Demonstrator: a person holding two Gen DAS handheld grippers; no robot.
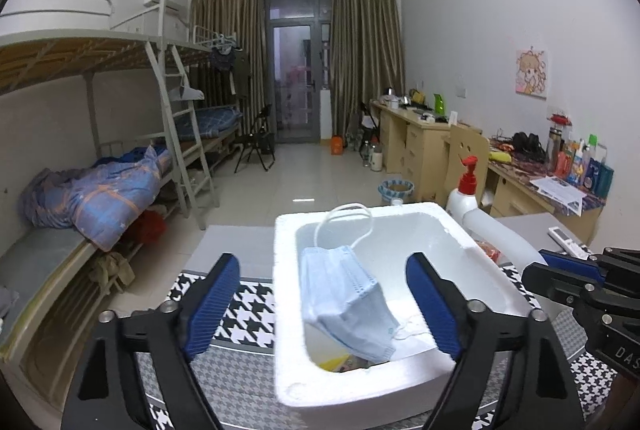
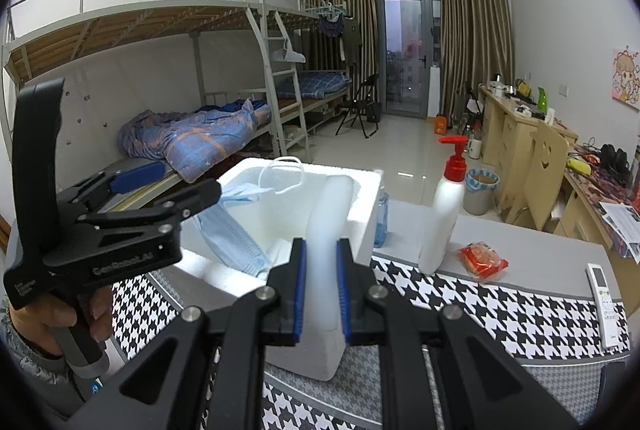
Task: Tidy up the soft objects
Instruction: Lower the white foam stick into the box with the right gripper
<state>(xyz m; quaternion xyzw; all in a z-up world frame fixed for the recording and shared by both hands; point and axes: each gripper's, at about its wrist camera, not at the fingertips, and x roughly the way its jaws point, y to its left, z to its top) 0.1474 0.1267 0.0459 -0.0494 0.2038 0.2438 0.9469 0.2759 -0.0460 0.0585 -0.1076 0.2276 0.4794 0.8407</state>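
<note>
left hand-held gripper (image 1: 324, 304) has its blue-padded fingers spread wide, nothing between them touching the pads, poised over the white rectangular styrofoam box (image 1: 288, 370). light blue pleated surgical mask (image 1: 346, 304) sits in the gap between the fingers, draped against the box's left inner wall and tilted down into it, white ear loop (image 1: 348, 218) sticking up above the far rim. whether the mask is resting or mid-air can't be told. something yellow shows at the box bottom near the front, too hidden to identify.

right hand-held gripper (image 2: 322, 294) is clamped tight on a white translucent soft tube-like piece (image 2: 326, 230), pads pressed on both sides; the piece arches up and over the box's right rim. in the right wrist view the mask (image 2: 232, 234) hangs inside the box (image 2: 362, 190) on the left side.

box stands on a table covered with black-and-white houndstooth cloth (image 2: 520, 310). just right of the box: white pump bottle with red nozzle (image 2: 444, 206), then a red-wrapped snack packet (image 2: 482, 258), and a white remote control (image 2: 606, 306) near the table's right edge. a blue-liquid bottle (image 2: 382, 218) is just behind the box's right corner.
</note>
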